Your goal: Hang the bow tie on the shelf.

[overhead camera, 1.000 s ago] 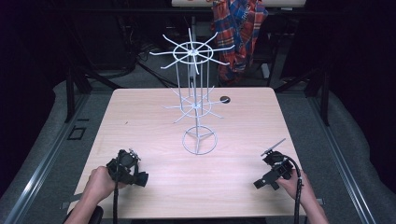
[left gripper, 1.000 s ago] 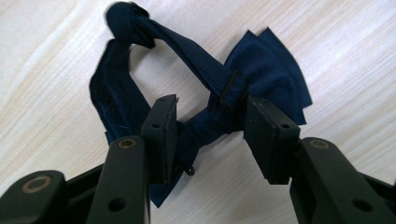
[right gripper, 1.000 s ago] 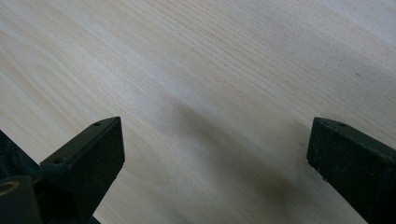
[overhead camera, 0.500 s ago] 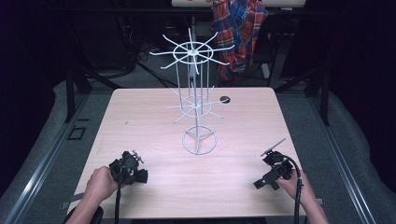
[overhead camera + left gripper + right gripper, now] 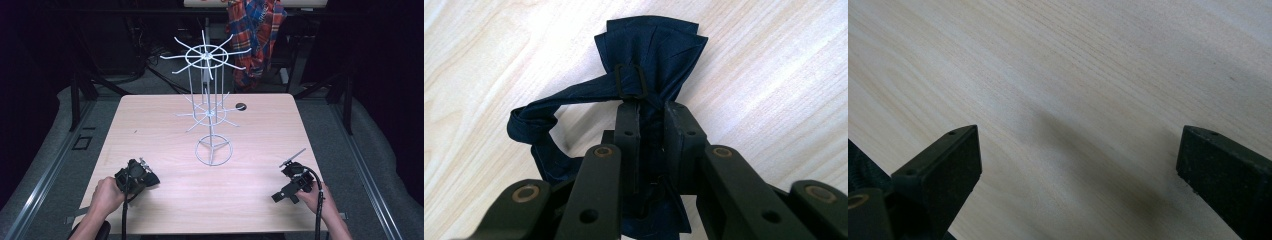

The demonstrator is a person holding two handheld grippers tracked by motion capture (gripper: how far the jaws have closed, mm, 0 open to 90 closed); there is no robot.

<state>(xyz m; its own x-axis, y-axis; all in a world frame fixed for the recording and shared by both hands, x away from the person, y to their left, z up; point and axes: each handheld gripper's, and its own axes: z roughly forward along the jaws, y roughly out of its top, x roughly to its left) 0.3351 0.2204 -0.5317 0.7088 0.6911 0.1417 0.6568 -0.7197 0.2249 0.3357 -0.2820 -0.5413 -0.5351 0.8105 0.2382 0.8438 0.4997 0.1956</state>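
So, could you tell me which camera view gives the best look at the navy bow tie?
The left gripper view: the navy bow tie lies on the wood with its strap loop and black buckle plain, pinched between the left gripper jaws. In the high view it is hidden under that gripper. The right gripper view faces bare tabletop.

surface [image 5: 165, 125] brightly, evenly lit | surroundings dark | soft shadow under right tongs [image 5: 1078, 165] | near tongs slightly blurred

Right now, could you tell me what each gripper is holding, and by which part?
The left gripper is shut on a navy bow tie, pinching it at its centre near the strap buckle. The right gripper is open over bare table, holding nothing.
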